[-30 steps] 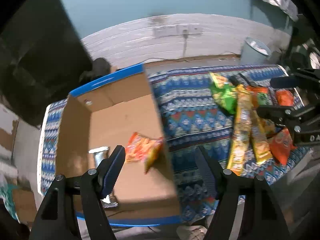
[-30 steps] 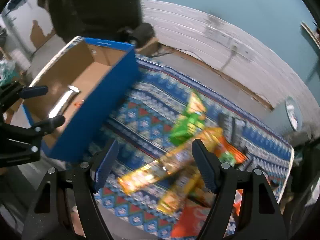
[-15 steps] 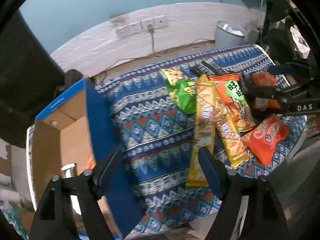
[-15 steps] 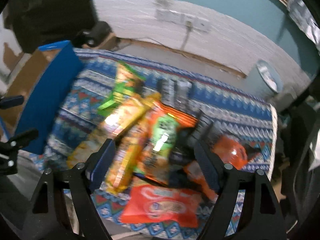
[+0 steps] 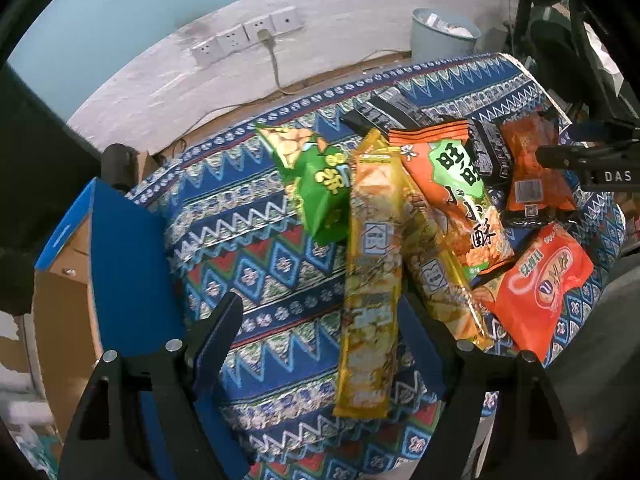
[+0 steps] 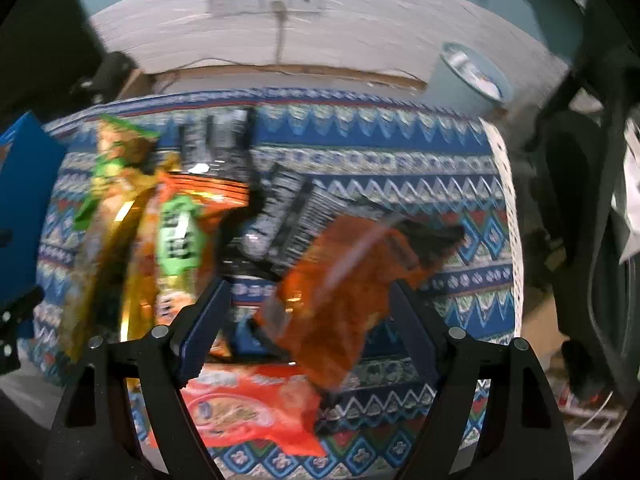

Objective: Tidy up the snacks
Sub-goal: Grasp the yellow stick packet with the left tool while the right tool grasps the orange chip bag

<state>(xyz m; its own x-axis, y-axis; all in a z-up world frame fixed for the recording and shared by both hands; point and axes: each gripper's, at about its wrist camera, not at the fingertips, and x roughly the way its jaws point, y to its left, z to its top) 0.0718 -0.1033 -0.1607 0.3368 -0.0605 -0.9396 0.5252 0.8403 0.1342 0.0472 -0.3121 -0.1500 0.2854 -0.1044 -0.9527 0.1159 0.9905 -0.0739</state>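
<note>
A heap of snack packets lies on the patterned tablecloth (image 5: pixel 256 248). In the left wrist view I see a green packet (image 5: pixel 324 188), two long yellow packets (image 5: pixel 370 280), an orange-and-green packet (image 5: pixel 456 196), a dark orange packet (image 5: pixel 532 168) and a red packet (image 5: pixel 548 284). My left gripper (image 5: pixel 320 328) is open above the near end of a yellow packet. My right gripper (image 6: pixel 308 312) is open, hovering over the dark orange packet (image 6: pixel 344 292); it also shows at the right edge of the left wrist view (image 5: pixel 592 160). The blue cardboard box (image 5: pixel 120 264) stands at the left.
Black packets (image 6: pixel 280 216) lie behind the dark orange one. A grey bin (image 5: pixel 444 36) stands on the floor behind the table, near wall sockets (image 5: pixel 248 36). The table's right edge (image 6: pixel 508 216) drops off to clutter on the floor.
Both grippers have swung right, away from the box and over the snack heap. The right gripper has come in close over the dark orange packet. Both stay open.
</note>
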